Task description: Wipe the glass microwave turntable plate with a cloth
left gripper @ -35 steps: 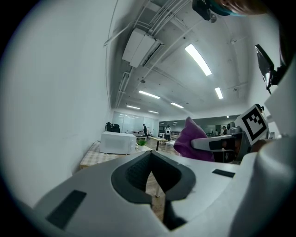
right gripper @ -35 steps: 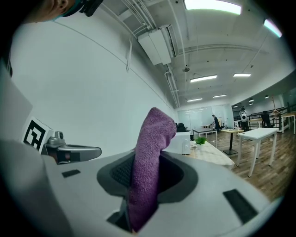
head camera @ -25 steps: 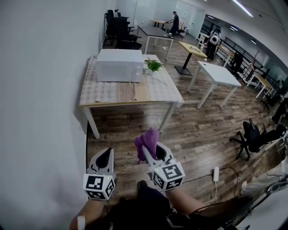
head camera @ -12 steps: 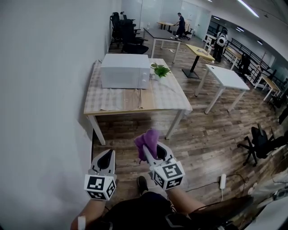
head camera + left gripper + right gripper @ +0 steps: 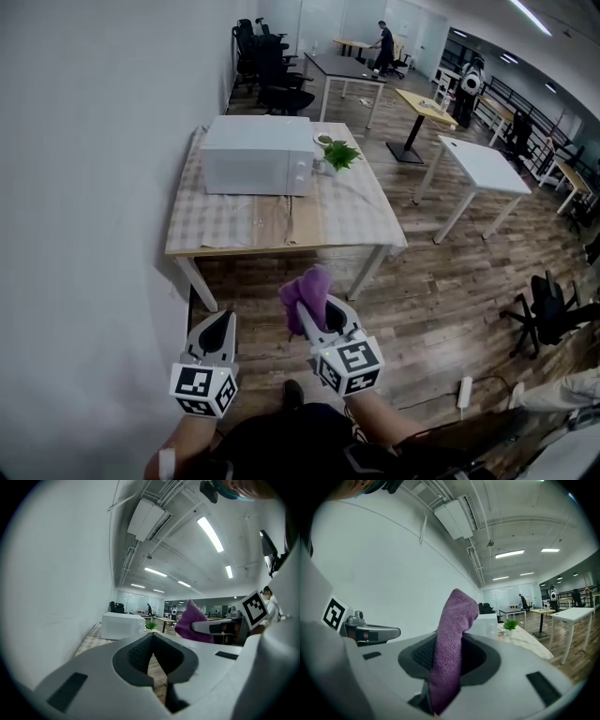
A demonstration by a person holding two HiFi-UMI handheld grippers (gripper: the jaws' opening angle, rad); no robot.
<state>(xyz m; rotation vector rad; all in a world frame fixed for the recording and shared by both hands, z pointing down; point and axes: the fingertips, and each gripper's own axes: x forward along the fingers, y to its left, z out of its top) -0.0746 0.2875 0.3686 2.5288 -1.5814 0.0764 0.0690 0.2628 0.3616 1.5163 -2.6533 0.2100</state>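
Observation:
A purple cloth (image 5: 307, 289) sticks up from my right gripper (image 5: 317, 319), which is shut on it; in the right gripper view the cloth (image 5: 451, 639) fills the gap between the jaws. My left gripper (image 5: 218, 330) hangs beside it, shut and holding nothing, its jaws pressed together (image 5: 152, 639). Both are held over the wooden floor, short of a table (image 5: 361, 223) by the wall. On it stands a white microwave (image 5: 255, 156) with its door closed. I cannot make out the glass turntable plate in any view.
A small potted plant (image 5: 338, 155) stands right of the microwave. A white wall (image 5: 84, 187) runs along the left. More desks (image 5: 480, 164), office chairs (image 5: 548, 305) and people at the far end fill the room. A power strip (image 5: 463, 391) lies on the floor.
The table and microwave have come a little closer in the head view. Both grippers keep the same pose, the cloth still clamped in the right one.

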